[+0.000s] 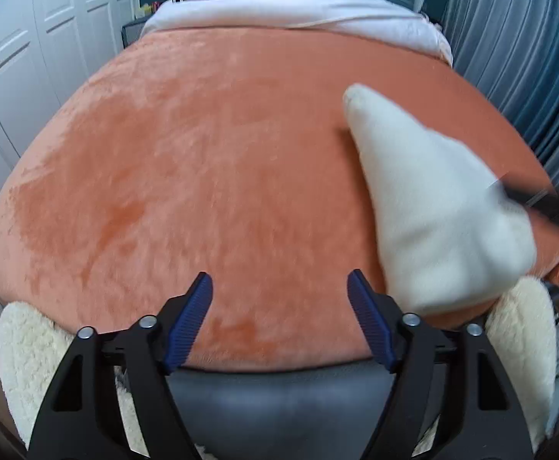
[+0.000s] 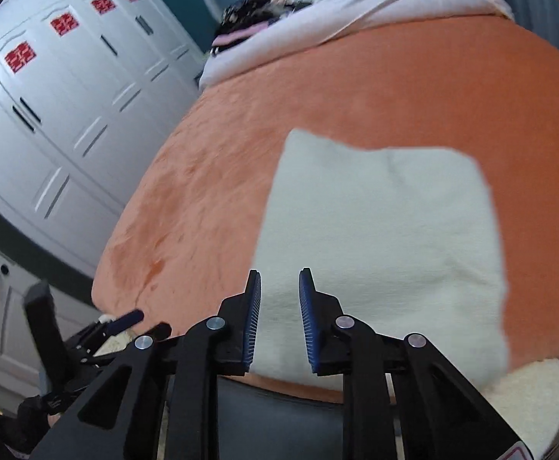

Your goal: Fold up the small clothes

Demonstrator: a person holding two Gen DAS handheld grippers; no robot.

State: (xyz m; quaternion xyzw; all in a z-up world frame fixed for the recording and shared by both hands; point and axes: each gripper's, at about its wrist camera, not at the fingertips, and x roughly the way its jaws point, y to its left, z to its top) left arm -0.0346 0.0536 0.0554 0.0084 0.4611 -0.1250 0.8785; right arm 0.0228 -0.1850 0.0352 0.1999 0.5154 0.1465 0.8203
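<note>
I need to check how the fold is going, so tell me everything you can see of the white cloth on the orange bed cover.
The white cloth is a small cream piece, soft and slightly fuzzy, with no visible print. In the right wrist view it looks roughly rectangular, one far corner raised, with a faint crease near the far edge. It is over the orange cover near the bed's near edge. The right gripper points at its near edge; whether its narrowly parted pads pinch fabric is unclear. The left gripper is open, apart from it.
</note>
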